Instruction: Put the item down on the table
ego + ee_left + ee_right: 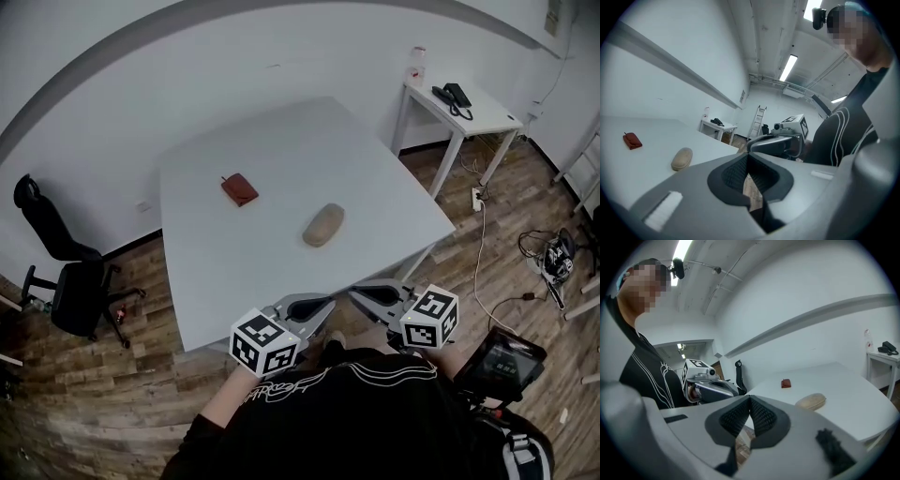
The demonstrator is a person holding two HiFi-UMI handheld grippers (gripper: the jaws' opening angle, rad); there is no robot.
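Note:
A tan oval item (323, 225) lies on the white table (281, 281), right of its middle. A small red pouch (239, 189) rests farther back and to the left. Both grippers hover off the table's near edge, close to the person's chest, tips turned toward each other. My left gripper (323, 305) is shut with nothing in it; its pads (740, 174) meet. My right gripper (361, 294) is shut and empty too, fingertips (757, 414) together. The left gripper view shows the tan item (682, 158) and red pouch (632, 140); the right gripper view shows the tan item (811, 401) too.
A small white side table (487, 117) with a black telephone (455, 96) stands at the back right. A black office chair (66, 272) is left of the table. Cables (553, 253) lie on the wood floor at right, and a ladder (758, 121) leans beyond.

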